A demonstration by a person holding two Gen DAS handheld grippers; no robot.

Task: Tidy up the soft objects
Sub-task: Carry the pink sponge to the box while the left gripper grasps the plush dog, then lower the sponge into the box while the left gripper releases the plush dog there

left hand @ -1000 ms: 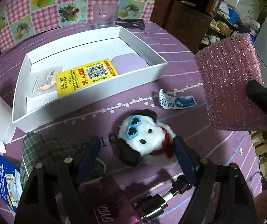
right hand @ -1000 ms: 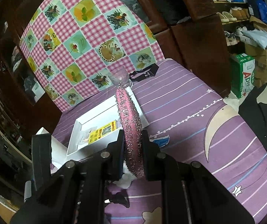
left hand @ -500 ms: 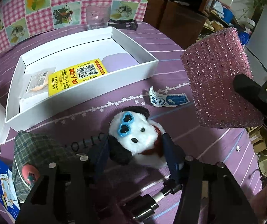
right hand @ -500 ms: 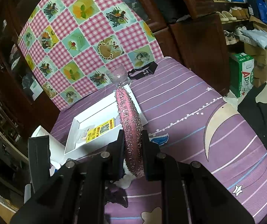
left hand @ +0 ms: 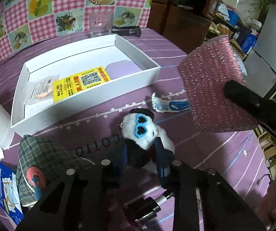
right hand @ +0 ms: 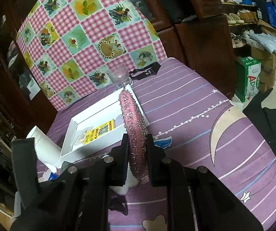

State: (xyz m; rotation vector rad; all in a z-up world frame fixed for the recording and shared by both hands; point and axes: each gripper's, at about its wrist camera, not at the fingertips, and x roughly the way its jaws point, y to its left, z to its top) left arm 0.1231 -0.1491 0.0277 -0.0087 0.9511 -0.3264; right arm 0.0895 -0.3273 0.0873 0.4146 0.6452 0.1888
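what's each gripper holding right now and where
Right gripper clamps the pink sponge near its lower edge. Left gripper is closing on the plush dog's body.

The left wrist camera peers steeply down along its fingers, close over the purple bedspread (left hand: 205,154). The right wrist camera sits higher and looks more shallowly across toward the checkered cushion (right hand: 91,38). Both views share the white box (left hand: 138,57) (right hand: 74,123) and that cushion (left hand: 64,3).

Dim indoor light, sharp centre, fisheye-bent edges (dark vignetted corners).
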